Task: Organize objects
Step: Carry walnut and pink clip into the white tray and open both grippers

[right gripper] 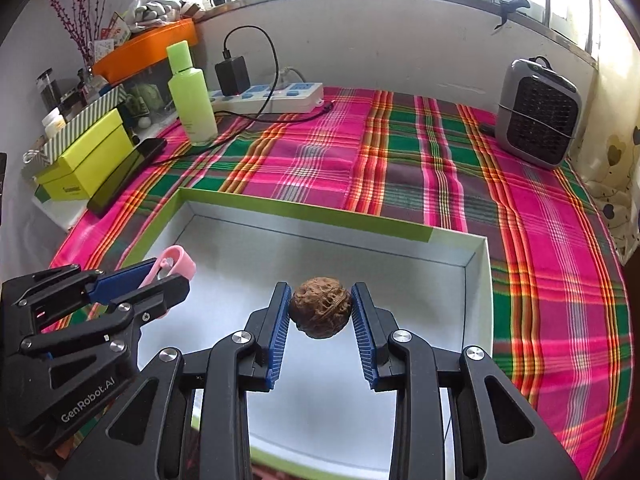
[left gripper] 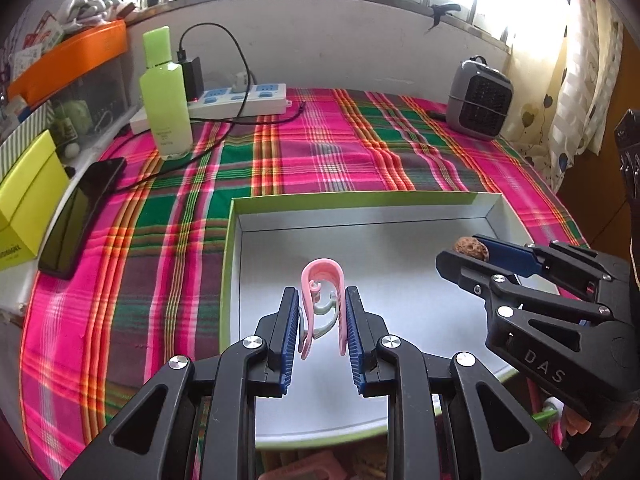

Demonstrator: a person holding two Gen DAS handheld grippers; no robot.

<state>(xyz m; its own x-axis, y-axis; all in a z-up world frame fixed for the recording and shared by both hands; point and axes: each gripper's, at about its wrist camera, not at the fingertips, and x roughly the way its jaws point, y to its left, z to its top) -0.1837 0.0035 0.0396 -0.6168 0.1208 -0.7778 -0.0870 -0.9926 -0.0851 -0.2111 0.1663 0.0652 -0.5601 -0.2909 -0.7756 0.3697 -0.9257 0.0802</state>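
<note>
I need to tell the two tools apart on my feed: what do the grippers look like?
Both are alike: the left gripper and right gripper have black plastic linkage frames with silver bolts and ribbed blue finger pads. White lettering differs: "DAS" on the right one's body, "GenRobot.AI" on the left's. No sleeves show.

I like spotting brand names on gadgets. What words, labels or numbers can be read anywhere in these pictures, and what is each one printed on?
"DAS": white letters on the black plastic body of the right gripper, seen from the left wrist camera.
"GenRobot.AI": white letters on the black plastic body of the left gripper, seen from the right wrist camera.
Tall light-green plastic bottle: small print, too blurred to read.
Yellow-green cardboard box: dark word on its side, too blurred to read.
</note>
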